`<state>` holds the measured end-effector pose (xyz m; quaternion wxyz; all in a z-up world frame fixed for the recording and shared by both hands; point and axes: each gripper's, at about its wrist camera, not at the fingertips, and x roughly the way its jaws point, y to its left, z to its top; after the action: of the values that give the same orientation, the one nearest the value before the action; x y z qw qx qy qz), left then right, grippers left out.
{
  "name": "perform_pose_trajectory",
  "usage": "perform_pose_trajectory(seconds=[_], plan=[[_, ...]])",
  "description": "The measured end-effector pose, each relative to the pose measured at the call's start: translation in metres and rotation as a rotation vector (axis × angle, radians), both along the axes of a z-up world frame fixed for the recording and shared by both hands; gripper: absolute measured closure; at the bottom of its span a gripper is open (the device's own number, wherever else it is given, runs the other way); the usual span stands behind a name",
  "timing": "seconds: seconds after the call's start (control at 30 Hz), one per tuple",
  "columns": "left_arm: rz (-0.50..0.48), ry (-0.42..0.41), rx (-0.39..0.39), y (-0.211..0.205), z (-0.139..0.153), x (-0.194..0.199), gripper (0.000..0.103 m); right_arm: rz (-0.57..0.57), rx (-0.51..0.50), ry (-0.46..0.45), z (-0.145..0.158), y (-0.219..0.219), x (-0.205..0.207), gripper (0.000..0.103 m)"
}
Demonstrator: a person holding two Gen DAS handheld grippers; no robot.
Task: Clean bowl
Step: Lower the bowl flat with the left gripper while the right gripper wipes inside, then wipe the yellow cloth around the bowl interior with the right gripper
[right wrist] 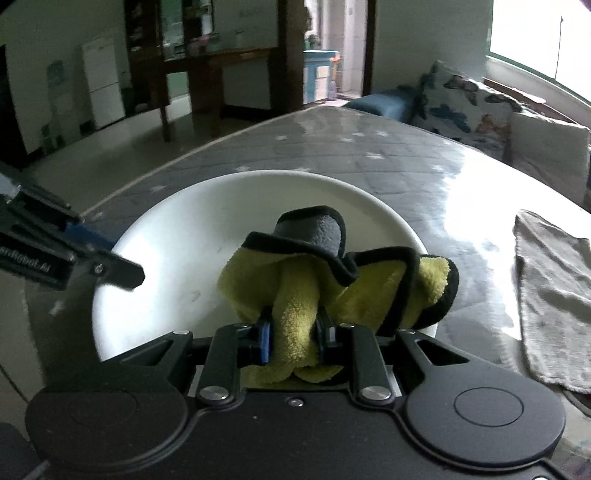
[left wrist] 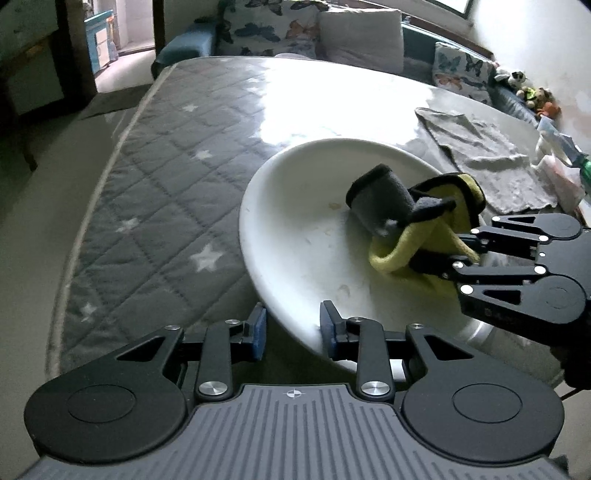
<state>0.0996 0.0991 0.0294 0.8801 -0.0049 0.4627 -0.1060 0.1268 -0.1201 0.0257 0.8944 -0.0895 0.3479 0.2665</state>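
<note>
A white bowl is tipped up above the table, with small yellowish stains on its inner surface. My left gripper is shut on the bowl's near rim, one blue pad inside and one outside. A yellow and grey cloth with black trim is bunched against the inside of the bowl. My right gripper is shut on the yellow part of this cloth, reaching in from the bowl's right side.
A grey quilted cover with white stars lies over the table. A grey towel lies flat to the right of the bowl. Small bottles and packets stand at the far right edge. Butterfly cushions sit behind the table.
</note>
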Motion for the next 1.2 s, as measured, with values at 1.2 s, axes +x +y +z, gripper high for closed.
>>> perform_pose_trajectory(seconds=[1.2], plan=[[-0.004,-0.006,-0.015,-0.051,-0.013,0.052,0.073,-0.093,0.01,-0.048,-0.007,-0.007,0.045,0.078]])
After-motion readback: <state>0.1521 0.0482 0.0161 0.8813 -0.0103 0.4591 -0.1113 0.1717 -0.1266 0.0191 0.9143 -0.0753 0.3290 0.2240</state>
